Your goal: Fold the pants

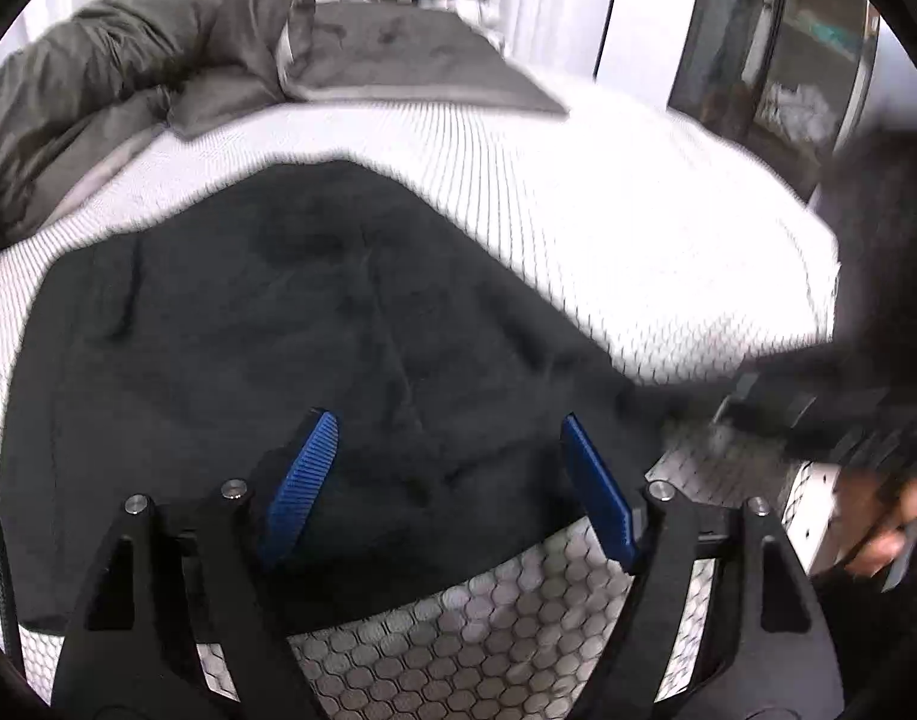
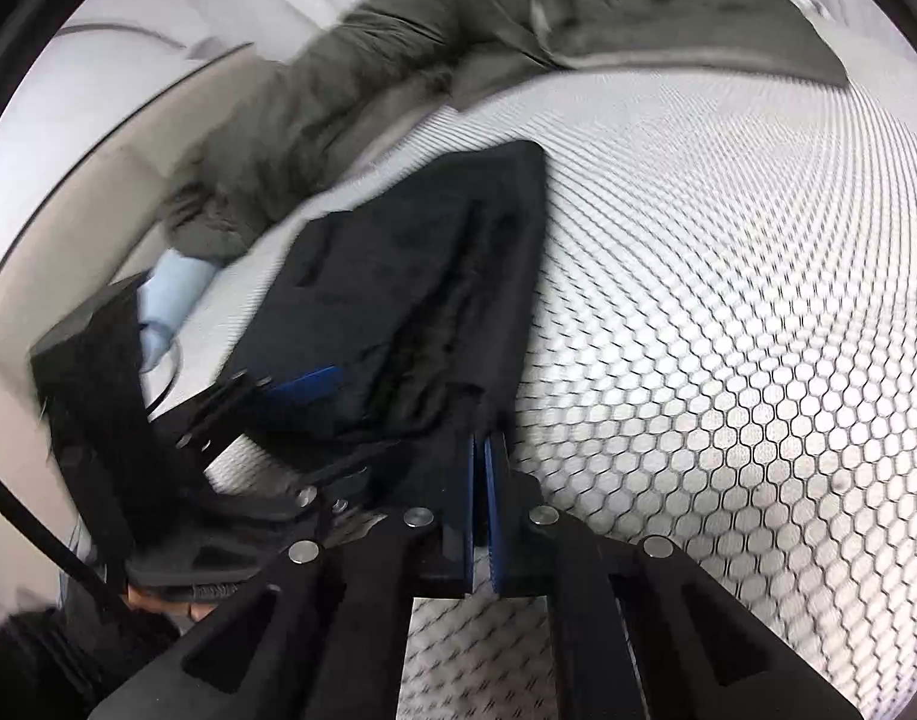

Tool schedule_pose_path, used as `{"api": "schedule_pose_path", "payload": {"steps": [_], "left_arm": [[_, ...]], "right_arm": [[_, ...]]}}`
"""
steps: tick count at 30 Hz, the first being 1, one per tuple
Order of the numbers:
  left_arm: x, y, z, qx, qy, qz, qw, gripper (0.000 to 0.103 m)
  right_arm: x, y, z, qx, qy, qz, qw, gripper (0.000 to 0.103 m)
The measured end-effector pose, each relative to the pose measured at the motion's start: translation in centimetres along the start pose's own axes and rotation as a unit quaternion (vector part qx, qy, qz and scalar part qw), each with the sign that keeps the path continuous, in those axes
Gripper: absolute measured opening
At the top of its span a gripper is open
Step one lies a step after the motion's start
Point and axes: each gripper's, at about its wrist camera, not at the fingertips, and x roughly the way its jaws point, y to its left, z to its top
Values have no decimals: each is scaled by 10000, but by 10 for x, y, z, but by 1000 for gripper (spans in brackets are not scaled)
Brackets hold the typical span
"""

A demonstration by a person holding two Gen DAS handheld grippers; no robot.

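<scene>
Black pants [image 1: 290, 324] lie folded into a compact stack on the white honeycomb-pattern mattress [image 1: 608, 228]. My left gripper [image 1: 446, 420] hovers open over the near edge of the stack, with its blue pads [image 1: 305, 480] wide apart and no cloth pinched between them. In the right wrist view the pants [image 2: 410, 276] lie ahead and to the left. My right gripper [image 2: 480, 441] is shut, its blue pads together, with its tips at the stack's near right corner. I see no cloth between them. One blue pad [image 2: 305, 384] of the left gripper shows against the pants' left side. The right gripper [image 1: 758, 408] appears blurred at the pants' right edge.
A crumpled grey duvet [image 1: 116, 72] and a flat grey blanket [image 1: 398, 54] lie at the far end of the mattress. A dark glass-front cabinet [image 1: 776, 60] stands beyond the right edge. A light blue item [image 2: 170, 294] lies left of the pants. The mattress extends bare to the right [image 2: 728, 300].
</scene>
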Motion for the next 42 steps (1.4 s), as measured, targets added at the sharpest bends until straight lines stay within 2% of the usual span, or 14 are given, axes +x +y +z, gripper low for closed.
{"api": "schedule_pose_path", "payload": {"steps": [5, 9, 11, 15, 17, 21, 25, 27, 30, 33, 35, 38, 40, 42], "left_arm": [[4, 12, 25, -340, -105, 159, 9992, 75], [43, 15, 33, -263, 453, 254, 9983, 76], [56, 13, 32, -139, 525, 386, 9978, 79], [62, 8, 35, -111, 515, 514, 9973, 82], [63, 7, 35, -107, 525, 473, 9974, 83], [56, 16, 36, -84, 556, 315, 9979, 82], [-3, 34, 30, -86, 136, -121, 9998, 82], [-37, 60, 24, -113, -193, 136, 9997, 85], [-65, 111, 7, -447, -407, 662, 9960, 95], [-71, 179, -17, -1154, -240, 1435, 9826, 95], [-60, 223, -37, -1808, 283, 1488, 9718, 91], [-54, 247, -53, -2367, 372, 784, 9677, 80], [-53, 251, -50, -2442, 336, 424, 9682, 49], [-47, 251, -43, -2538, 298, 112, 9667, 35]], "right_arm": [[11, -15, -11, 321, 321, 135, 9989, 5], [-6, -20, -9, 580, -14, 472, 9972, 36], [7, -23, -10, 716, 25, 457, 9964, 34], [10, -6, -15, 302, 146, 112, 9994, 4], [-5, 0, -23, 214, 194, 456, 9985, 2], [-10, -12, -31, 163, 354, 344, 9986, 4], [-51, -4, -20, 50, -491, 214, 9985, 29], [-55, -7, -14, 133, -705, 207, 9972, 60], [-34, -18, -10, 380, -463, 79, 9982, 60], [-15, -31, -11, 673, -350, 82, 9971, 60], [-11, -34, -5, 857, -508, 322, 9945, 52], [21, -40, 24, 1116, -429, 482, 9916, 21], [34, -35, 33, 1107, -422, 325, 9924, 14], [44, -25, 47, 1062, -499, 204, 9929, 12]]}}
